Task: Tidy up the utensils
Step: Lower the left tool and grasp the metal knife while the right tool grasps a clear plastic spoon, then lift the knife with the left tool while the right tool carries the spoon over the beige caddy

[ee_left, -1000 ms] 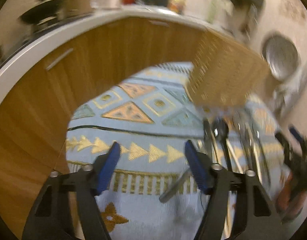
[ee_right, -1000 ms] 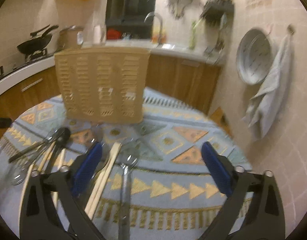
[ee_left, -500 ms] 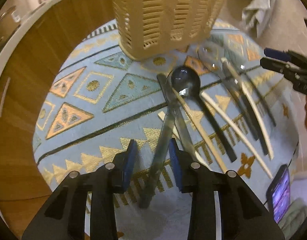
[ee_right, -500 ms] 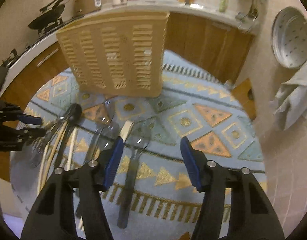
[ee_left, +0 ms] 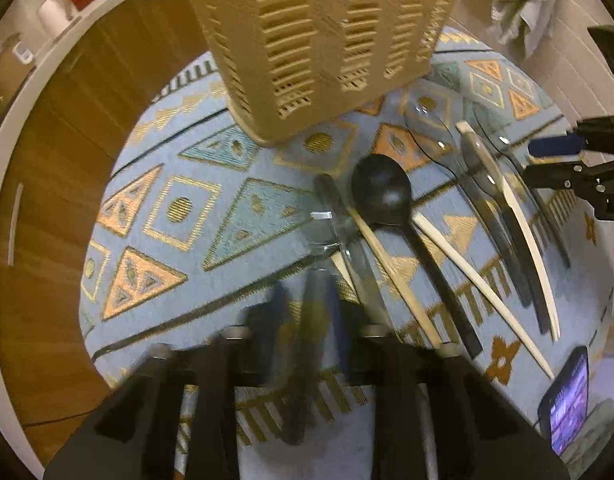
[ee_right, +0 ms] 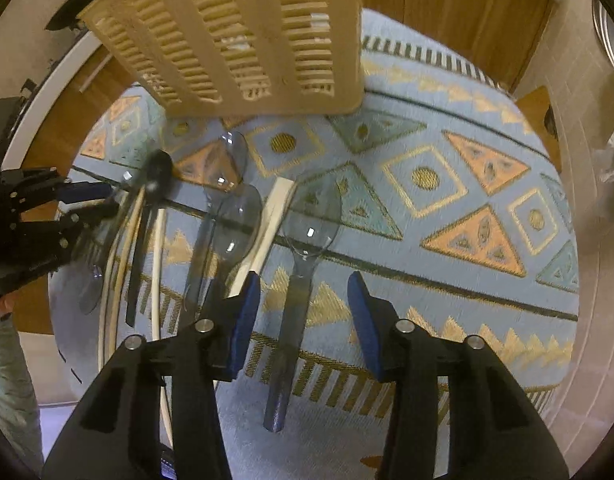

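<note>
While both cameras look steeply down on the patterned cloth point(ee_right: 447, 184) and the beige slotted basket point(ee_left: 327, 40) standing at its far side, each shows something the other lacks. The right wrist view is sharp on the right gripper point(ee_right: 303, 320): its blue pads are closing, with gaps still on both sides of the handle of a clear spoon point(ee_right: 299, 264) that lies between them on the cloth, bowl toward the basket. Only here do two more clear spoons point(ee_right: 231, 200) and a flat pale stick point(ee_right: 267, 232) show plainly just left of it. The left wrist view is smeared around the left gripper point(ee_left: 311, 312); its jaws are closing and nearly together about a dark clear handle point(ee_left: 307, 360), though the blur hides whether the pads press it. That view alone shows the black ladle point(ee_left: 381, 196), the pale chopsticks point(ee_left: 479, 284) fanned beside it, and a lit phone point(ee_left: 567, 408). Half a second ago both pairs of pads stood wider apart and the basket sat smaller in frame.
</note>
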Motion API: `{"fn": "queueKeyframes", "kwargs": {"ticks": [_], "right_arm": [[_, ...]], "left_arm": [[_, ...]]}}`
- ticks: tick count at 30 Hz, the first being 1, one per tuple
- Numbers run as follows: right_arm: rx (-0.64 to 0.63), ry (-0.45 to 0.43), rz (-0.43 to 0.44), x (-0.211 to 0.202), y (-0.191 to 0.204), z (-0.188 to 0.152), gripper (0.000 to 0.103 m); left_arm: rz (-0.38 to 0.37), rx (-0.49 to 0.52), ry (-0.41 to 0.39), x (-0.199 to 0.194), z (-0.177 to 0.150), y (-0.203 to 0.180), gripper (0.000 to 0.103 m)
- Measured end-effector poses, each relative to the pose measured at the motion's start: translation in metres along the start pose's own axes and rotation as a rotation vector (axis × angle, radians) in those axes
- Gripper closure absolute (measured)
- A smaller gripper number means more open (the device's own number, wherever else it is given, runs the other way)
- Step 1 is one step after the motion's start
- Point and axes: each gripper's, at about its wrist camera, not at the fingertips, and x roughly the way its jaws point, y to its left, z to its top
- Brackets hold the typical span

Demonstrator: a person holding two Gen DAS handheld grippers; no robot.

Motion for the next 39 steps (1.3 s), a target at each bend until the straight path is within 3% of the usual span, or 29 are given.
{"fn": "queueKeyframes", "kwargs": {"ticks": [4, 9, 14, 18, 28, 32, 34, 37, 39], "right_arm": [[0.001, 0.025, -0.024, 0.008, 0.004, 0.009, 0.069], [-0.064, 0.029, -0.124, 0.015, 0.023, 0.019, 0.069], [-0.093, 0.066, -0.131, 0.018, 0.033, 0.024, 0.090], [-0.100, 0.075, -0.126, 0.022, 0.035, 0.028, 0.093], [-0.095, 0.104, -0.071, 0.018, 0.010, 0.031, 0.093], [-0.105, 0.100, -0.058, 0.017, 0.001, 0.035, 0.093], [-0.115, 0.089, -0.060, 0.017, -0.001, 0.035, 0.093], [-0.135, 0.044, -0.042, 0.012, -0.004, 0.031, 0.093], [-0.143, -0.011, -0.001, 0.003, -0.009, 0.025, 0.093]], "left_arm": [[-0.042, -0.100, -0.025, 0.003, 0.012, 0.012, 0.095], [-0.100, -0.212, -0.066, 0.004, 0.015, 0.029, 0.095], [-0.071, -0.272, -0.095, 0.008, 0.022, 0.035, 0.100], [-0.070, -0.301, -0.103, 0.005, 0.015, 0.035, 0.102], [-0.099, -0.261, -0.037, 0.002, 0.008, 0.047, 0.093], [-0.034, -0.187, -0.003, 0.006, 0.016, 0.028, 0.091], [0.013, -0.159, 0.010, 0.007, 0.019, 0.023, 0.095], [0.055, -0.159, -0.013, 0.005, 0.019, 0.018, 0.102], [0.062, -0.200, -0.082, -0.003, 0.013, 0.020, 0.102]]}}
